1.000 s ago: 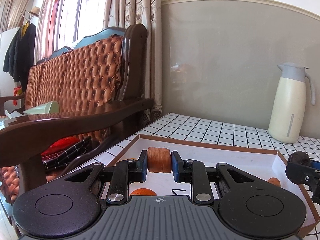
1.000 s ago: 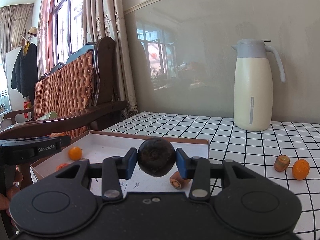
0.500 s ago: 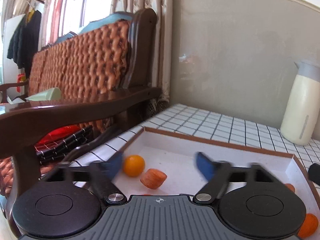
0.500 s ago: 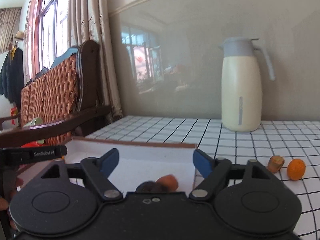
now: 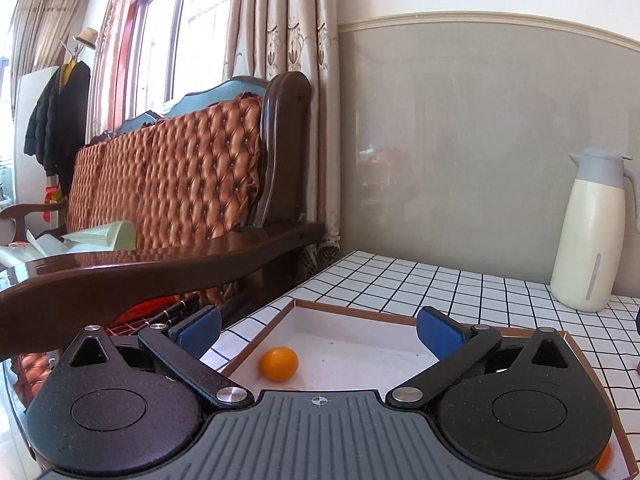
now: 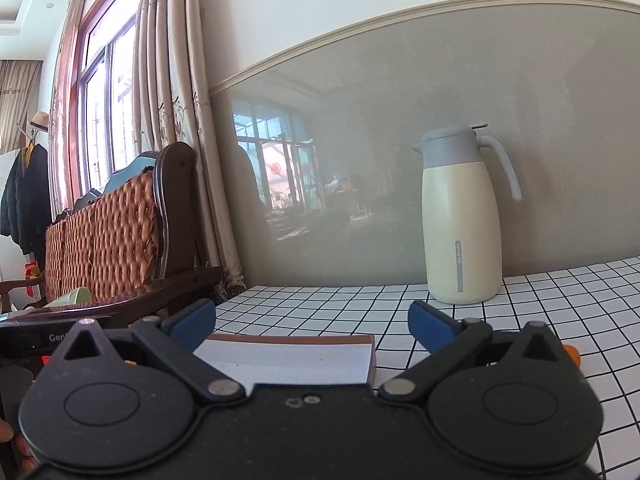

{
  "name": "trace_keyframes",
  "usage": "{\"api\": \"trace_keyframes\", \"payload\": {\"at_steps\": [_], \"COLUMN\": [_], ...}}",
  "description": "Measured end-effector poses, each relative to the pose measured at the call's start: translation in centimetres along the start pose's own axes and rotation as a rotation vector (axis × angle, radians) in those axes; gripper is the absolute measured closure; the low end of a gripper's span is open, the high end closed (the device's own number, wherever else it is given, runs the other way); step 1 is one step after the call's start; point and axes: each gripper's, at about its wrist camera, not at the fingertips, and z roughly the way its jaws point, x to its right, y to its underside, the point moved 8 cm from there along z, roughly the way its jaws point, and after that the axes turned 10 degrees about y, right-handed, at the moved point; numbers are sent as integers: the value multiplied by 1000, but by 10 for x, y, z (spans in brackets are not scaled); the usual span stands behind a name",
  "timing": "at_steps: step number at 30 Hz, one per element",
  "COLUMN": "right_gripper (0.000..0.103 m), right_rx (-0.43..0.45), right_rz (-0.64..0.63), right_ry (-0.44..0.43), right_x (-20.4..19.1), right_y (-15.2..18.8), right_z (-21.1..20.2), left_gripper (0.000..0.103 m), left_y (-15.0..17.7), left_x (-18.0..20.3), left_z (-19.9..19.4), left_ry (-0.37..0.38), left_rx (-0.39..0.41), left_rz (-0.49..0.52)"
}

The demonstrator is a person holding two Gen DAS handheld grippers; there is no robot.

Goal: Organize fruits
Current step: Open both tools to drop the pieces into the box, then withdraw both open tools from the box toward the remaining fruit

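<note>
Left claw [image 5: 318,330] is seen spread wide with nothing gripped, above a shallow brown-rimmed box [image 5: 352,311] on the checked table [image 5: 460,284]; a small orange fruit [image 5: 278,363] lies on the box floor between and below the blue pads. Right claw [image 6: 312,326] is seen opening, nothing between its pads, with the box's far corner [image 6: 372,354] just beyond it and a cream jug [image 6: 460,220] well behind.

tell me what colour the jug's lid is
Grey, above a cream body; the jug shows best in the right wrist view.
</note>
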Motion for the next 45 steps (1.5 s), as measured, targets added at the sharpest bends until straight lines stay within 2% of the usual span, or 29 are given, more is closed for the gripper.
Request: {"api": "trace_keyframes", "payload": {"at_steps": [10, 18, 23, 31, 45], "right_gripper": [6, 6, 6, 6, 9], "right_rx": [-14, -47, -62, -108, -117], "right_rz": [-56, -53, -76, -50, -47], "right_ry": [-41, -42, -34, -22, 104], "right_x": [2, 23, 36, 66, 115], "right_y": [2, 2, 4, 3, 6], "right_z": [-15, -27, -36, -48, -52], "left_gripper": [0, 0, 0, 0, 0], "left_y": [6, 13, 14, 19, 34], "left_x": [19, 37, 54, 97, 175], "left_z": [-14, -31, -38, -47, -55], "left_ry": [27, 44, 57, 130, 277], "left_rx": [-6, -16, -9, -4, -19], "left_rz": [17, 9, 40, 84, 162]}}
